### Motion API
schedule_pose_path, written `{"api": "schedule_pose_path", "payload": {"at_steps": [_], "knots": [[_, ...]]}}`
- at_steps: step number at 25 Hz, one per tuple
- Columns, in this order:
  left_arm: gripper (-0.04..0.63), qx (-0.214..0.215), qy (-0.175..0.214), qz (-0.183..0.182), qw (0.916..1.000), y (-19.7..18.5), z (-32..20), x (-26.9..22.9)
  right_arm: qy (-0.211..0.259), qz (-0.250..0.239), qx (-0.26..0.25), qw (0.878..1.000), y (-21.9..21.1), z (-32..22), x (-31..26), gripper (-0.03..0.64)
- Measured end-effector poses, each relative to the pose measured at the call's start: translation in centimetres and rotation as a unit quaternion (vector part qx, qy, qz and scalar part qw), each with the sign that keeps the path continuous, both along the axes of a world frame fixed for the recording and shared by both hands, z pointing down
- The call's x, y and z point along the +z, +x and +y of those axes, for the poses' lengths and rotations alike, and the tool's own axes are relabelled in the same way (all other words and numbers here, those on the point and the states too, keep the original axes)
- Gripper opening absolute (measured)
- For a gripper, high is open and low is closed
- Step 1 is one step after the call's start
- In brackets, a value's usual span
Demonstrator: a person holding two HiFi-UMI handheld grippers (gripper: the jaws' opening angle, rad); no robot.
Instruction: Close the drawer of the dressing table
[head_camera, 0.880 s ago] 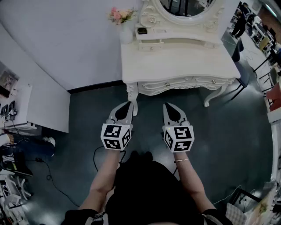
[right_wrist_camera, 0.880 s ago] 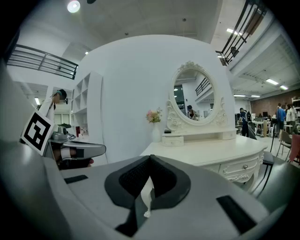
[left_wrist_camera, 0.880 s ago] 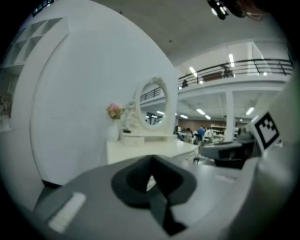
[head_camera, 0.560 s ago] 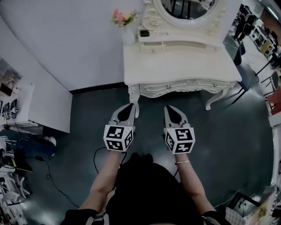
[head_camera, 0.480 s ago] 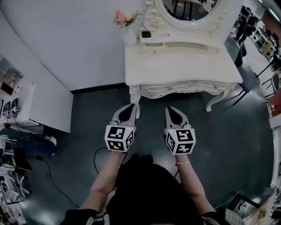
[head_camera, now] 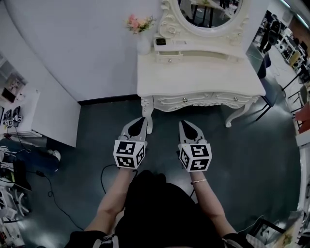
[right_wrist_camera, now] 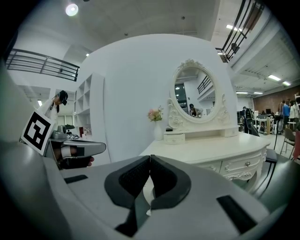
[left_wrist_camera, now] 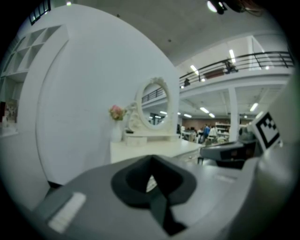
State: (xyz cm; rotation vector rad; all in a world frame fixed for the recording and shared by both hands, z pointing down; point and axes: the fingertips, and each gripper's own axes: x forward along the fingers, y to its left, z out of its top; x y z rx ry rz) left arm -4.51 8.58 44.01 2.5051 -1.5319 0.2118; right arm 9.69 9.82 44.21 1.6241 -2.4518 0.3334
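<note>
While the left gripper (head_camera: pixel 141 119) and right gripper (head_camera: pixel 184 123) hover just short of the white desk (head_camera: pixel 203 80), both sets of fingers are pressed together. Nothing held in either.

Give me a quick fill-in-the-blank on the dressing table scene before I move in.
The left gripper and right gripper both have jaws ___. On the dressing table, the flowers stand at the back ___ corner in the head view. The mirror is ___ in shape.
Missing: shut; left; oval.
</note>
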Motion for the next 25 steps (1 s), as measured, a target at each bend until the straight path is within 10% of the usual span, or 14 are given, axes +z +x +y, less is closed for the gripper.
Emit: {"api": "schedule_pose_path", "payload": {"at_steps": [25], "knots": [[0.006, 0.005, -0.01, 0.013, 0.9999, 0.7, -6.5, 1.4, -0.013, 0.0, -0.005, 1.0, -0.2, -6.1, 1.0, 0.054]]}}
